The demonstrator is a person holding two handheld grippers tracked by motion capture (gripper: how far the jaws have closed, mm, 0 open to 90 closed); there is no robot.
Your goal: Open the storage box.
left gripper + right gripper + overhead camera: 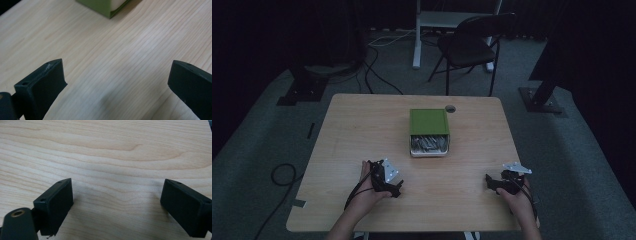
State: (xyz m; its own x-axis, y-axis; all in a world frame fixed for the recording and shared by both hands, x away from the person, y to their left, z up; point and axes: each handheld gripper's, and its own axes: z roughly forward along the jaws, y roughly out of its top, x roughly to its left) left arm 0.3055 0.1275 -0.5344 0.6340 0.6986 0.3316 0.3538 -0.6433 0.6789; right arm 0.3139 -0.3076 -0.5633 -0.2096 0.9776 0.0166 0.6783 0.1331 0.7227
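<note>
A green box (429, 121) lies in the middle of the wooden table (362, 130), its near end open and showing a white tray of grey metal pieces (429, 144). A corner of the green box (105, 6) reaches into the top of the left gripper view. My left gripper (396, 186) rests near the table's front left, held by a hand, its jaws wide apart over bare wood (115, 75). At the front right my right gripper (490, 181) is open too, with nothing between its fingers (56, 205).
A round cable hole (450, 108) sits in the table behind the box. Beyond the table stand a dark folding chair (469, 45) and a white desk leg (416, 35). Cables (377, 70) trail over the grey carpet.
</note>
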